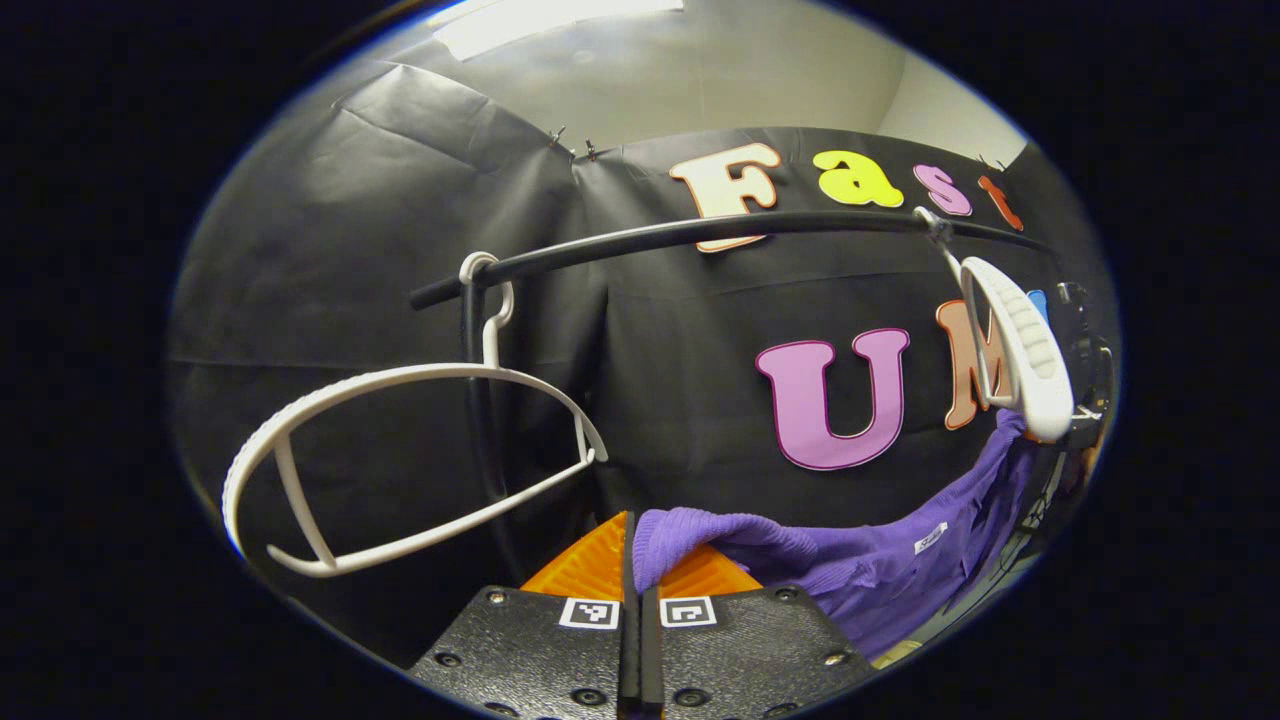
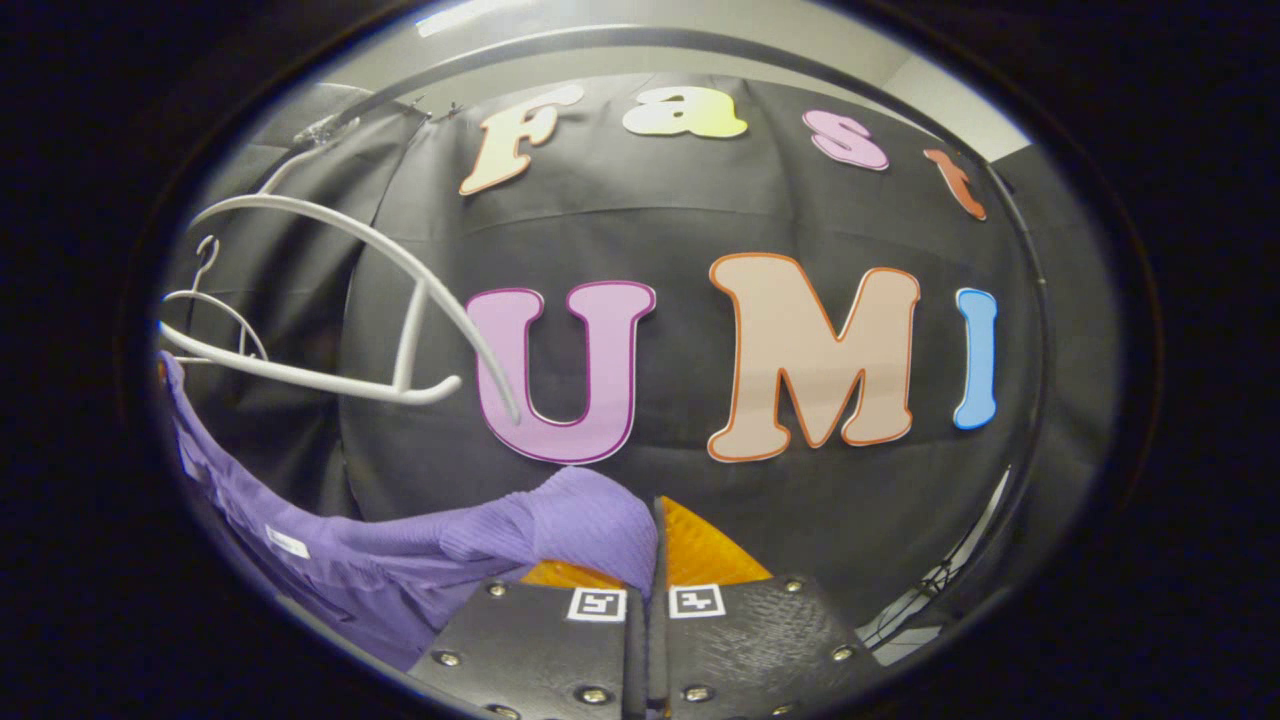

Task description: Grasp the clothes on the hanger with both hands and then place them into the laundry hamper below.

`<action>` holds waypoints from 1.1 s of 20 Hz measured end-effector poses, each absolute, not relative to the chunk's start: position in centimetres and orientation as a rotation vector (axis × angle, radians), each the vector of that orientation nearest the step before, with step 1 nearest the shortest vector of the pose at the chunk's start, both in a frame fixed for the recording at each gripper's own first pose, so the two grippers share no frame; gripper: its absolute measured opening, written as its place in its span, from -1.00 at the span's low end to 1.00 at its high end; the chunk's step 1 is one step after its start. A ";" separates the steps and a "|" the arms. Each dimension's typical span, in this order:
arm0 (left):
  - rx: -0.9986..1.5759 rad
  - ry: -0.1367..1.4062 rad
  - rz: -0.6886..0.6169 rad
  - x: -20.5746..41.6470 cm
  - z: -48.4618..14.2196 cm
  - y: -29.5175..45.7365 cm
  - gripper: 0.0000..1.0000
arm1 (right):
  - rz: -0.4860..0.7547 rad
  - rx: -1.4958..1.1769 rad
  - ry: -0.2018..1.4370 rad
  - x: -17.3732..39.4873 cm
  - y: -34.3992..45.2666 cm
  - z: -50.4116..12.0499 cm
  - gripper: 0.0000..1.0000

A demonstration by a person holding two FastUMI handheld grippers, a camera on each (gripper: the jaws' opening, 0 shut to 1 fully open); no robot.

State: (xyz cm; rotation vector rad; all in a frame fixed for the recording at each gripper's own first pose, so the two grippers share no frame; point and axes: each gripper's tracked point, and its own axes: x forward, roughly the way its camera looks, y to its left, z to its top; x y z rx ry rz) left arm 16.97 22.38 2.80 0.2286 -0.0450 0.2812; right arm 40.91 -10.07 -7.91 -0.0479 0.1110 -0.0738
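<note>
While the purple garment point(image 1: 880, 570) hangs slack between the two grippers, each pair of fingers is closed tight on one end of it. In the left gripper view, the left gripper point(image 1: 640, 565) pinches a knitted fold at the near centre, and the cloth stretches away to the right toward the far right gripper point(image 1: 1085, 400). A white hanger point(image 1: 400, 450) hangs bare on the black rail point(image 1: 700, 232) at the left; a second white hanger point(image 1: 1020, 345) hangs on the rail at the right, just above the garment's far end. In the right gripper view, the right gripper point(image 2: 652, 555) clamps another fold, and the garment point(image 2: 330, 550) trails left beneath a bare hanger point(image 2: 350, 310).
</note>
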 end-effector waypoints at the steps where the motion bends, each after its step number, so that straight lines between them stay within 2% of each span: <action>1: 0.234 -0.046 0.281 16.8 2.2 22.1 -0.99 | -0.074 -0.047 0.103 40.1 -10.0 -7.9 -0.97; 8: 0.123 -0.032 0.317 14.2 -2.7 19.8 -0.95 | -0.067 0.036 0.124 34.5 -9.1 -9.7 -0.96; 13: 0.052 -0.011 0.267 13.2 -5.2 16.3 -0.94 | -0.114 0.082 0.123 30.1 -8.7 -10.3 -0.96; 16: 0.059 -0.008 0.230 13.1 -5.4 14.3 -0.95 | -0.092 0.119 0.153 28.2 -6.9 -10.9 -0.96; 22: 0.080 -0.031 0.155 13.7 -6.3 8.1 -0.94 | -0.110 0.126 0.108 24.6 -4.8 -9.8 -0.96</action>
